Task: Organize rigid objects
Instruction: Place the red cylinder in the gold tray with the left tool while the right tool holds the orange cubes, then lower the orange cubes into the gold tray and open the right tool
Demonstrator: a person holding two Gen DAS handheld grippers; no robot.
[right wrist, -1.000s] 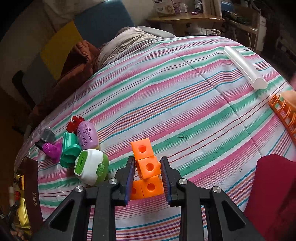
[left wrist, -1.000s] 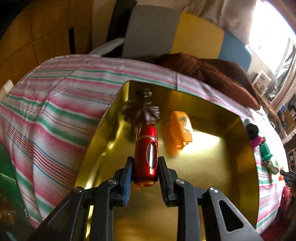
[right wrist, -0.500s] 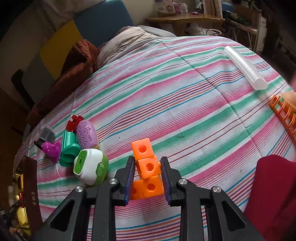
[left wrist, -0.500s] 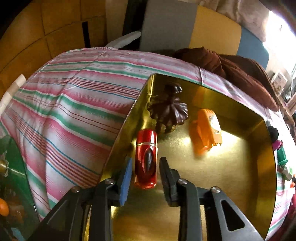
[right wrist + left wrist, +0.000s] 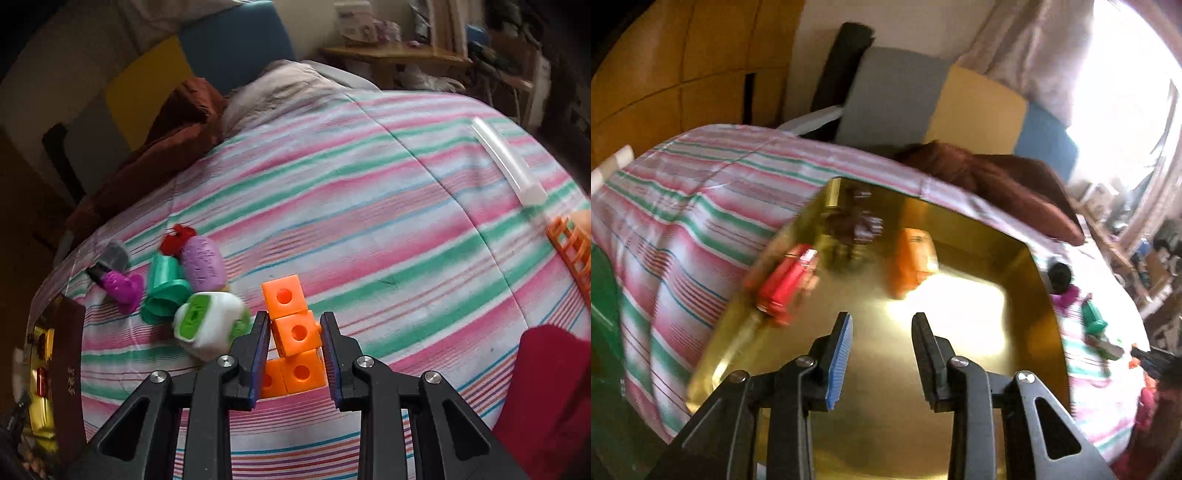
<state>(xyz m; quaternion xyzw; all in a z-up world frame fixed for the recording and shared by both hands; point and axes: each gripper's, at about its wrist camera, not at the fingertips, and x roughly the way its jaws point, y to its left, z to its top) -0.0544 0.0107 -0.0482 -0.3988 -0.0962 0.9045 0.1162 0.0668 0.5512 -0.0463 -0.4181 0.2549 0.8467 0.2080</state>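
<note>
My left gripper (image 5: 882, 317) hangs open over the gold tray (image 5: 886, 406) with nothing between its fingers. A shiny red toy (image 5: 786, 284) lies blurred at the tray's left wall, ahead and left of the gripper. An orange toy (image 5: 914, 258) and a dark brown pinecone-like piece (image 5: 855, 225) sit at the tray's far side. My right gripper (image 5: 294, 317) is shut on a cluster of orange cubes (image 5: 291, 332) resting on the striped bedspread (image 5: 369, 221).
Left of the cubes lie a white-and-green toy (image 5: 208, 328), a green cup (image 5: 164, 288), a purple egg (image 5: 203, 264) and a magenta piece (image 5: 120, 286). A white tube (image 5: 509, 166) and an orange rack (image 5: 572, 247) lie far right. Dark red cloth (image 5: 546, 398) is near right.
The left gripper opened and let go of the red toy, which now lies at the tray's left wall; the gripper drew back and to the right. The right gripper still holds the cubes.
</note>
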